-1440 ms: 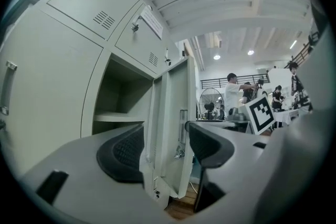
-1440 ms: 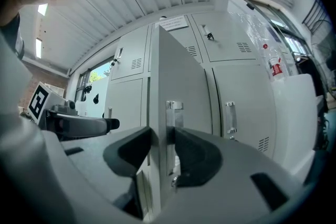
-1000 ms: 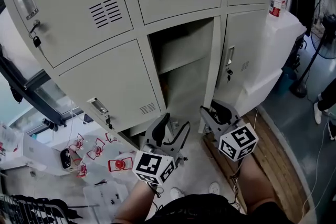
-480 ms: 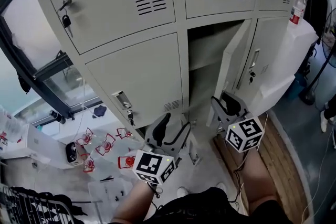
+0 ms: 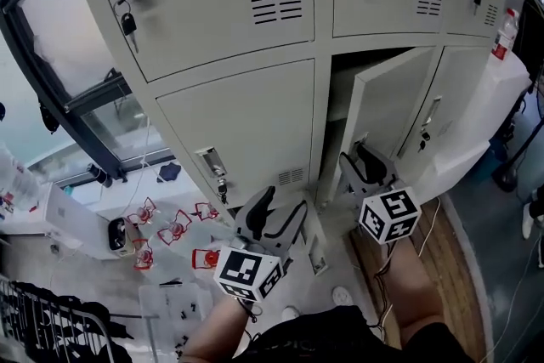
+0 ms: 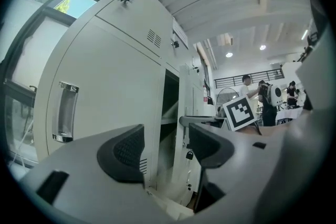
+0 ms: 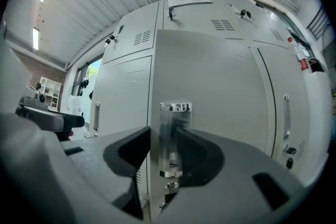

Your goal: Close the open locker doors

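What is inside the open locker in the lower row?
Only a shelf and dark space show through the gap. The half-shut door covers the rest of the open locker, so other contents cannot be seen.

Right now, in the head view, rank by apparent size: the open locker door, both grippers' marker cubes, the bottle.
1. Largest: open locker door.
2. The left marker cube and right marker cube look alike, so they are not ranked apart.
3. Smallest: bottle, though it stands farther from the camera.
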The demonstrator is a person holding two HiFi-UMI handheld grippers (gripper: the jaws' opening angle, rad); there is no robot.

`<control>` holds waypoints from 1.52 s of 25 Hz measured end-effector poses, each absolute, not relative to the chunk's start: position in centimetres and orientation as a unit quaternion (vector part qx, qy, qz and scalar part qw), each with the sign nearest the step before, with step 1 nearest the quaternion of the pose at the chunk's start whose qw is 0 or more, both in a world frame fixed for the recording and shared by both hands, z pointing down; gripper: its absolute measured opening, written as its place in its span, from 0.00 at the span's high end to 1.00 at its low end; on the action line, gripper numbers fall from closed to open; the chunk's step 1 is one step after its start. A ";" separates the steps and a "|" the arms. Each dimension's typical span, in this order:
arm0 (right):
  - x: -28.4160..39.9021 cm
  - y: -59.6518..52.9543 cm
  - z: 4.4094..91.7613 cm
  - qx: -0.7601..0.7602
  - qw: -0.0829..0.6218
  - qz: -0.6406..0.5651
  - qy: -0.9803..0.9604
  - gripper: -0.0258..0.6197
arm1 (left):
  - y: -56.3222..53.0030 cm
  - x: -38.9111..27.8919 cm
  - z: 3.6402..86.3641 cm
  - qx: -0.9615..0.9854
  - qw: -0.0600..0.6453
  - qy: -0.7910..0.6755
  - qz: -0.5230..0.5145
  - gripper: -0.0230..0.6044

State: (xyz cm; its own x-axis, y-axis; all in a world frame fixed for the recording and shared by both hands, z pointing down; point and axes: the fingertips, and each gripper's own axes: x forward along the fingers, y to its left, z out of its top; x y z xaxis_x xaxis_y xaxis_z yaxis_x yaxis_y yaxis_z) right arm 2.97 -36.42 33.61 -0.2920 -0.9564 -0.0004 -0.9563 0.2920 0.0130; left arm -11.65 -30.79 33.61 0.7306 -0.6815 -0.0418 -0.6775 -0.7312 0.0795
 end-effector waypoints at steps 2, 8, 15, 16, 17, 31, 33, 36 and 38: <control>2.8 -37.1 33.7 0.586 0.005 -0.006 -0.810 0.73 | -31.1 -11.7 33.5 0.925 0.027 -0.376 -0.034 0.54; 2.2 -39.3 33.4 0.549 0.001 -0.010 -0.836 0.73 | -32.5 -11.8 33.0 0.906 0.023 -0.420 -0.038 0.54; 2.4 -41.0 33.3 0.514 -0.006 -0.009 -0.858 0.73 | -32.9 -11.1 33.1 0.890 0.021 -0.454 -0.031 0.54; 2.4 -41.2 33.3 0.510 -0.008 -0.008 -0.860 0.73 | -33.0 -11.1 33.0 0.888 0.020 -0.459 -0.031 0.54; 2.5 -41.4 33.2 0.507 -0.009 -0.008 -0.862 0.73 | -33.0 -11.1 33.0 0.886 0.019 -0.463 -0.031 0.54; 2.2 -41.8 32.9 0.452 -0.018 -0.011 -0.892 0.73 | -33.0 -10.3 32.8 0.862 0.015 -0.506 -0.027 0.54; 2.3 -41.6 32.9 0.443 -0.019 -0.011 -0.896 0.73 | -32.9 -9.9 32.7 0.860 0.014 -0.510 -0.026 0.54; 2.7 -41.4 32.9 0.430 -0.022 -0.010 -0.903 0.73 | -32.7 -9.1 32.6 0.855 0.012 -0.518 -0.023 0.54; 3.0 -41.3 32.9 0.421 -0.025 -0.008 -0.907 0.73 | -32.5 -8.5 32.7 0.852 0.011 -0.523 -0.020 0.54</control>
